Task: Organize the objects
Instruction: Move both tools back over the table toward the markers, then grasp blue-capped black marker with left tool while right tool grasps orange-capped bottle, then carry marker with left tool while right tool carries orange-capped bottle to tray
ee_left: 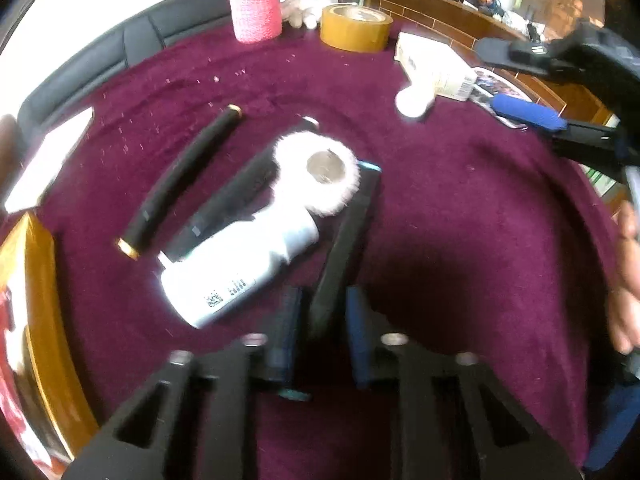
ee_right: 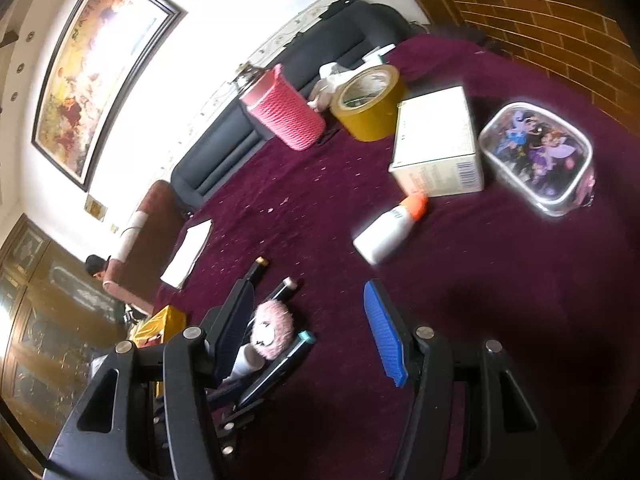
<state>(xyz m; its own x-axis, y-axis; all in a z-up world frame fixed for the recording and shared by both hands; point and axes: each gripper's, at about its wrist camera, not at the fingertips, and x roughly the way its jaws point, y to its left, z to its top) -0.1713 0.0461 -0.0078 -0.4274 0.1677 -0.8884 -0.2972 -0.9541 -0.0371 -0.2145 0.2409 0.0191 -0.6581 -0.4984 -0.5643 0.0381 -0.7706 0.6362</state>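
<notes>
Your left gripper (ee_left: 320, 312) is clamped on a slim black pen-like stick with a teal tip (ee_left: 348, 232), which lies on the maroon velvet tablecloth (ee_left: 460, 220) beside a white cylindrical bottle (ee_left: 240, 264). The bottle carries a barcode label; its print is too blurred to read. A fluffy pink-white puff (ee_left: 316, 172) rests at the bottle's top. Your right gripper (ee_right: 312, 332) stands wide apart, holding nothing. Writing on the cream cardboard box (ee_right: 436, 140) is illegible
</notes>
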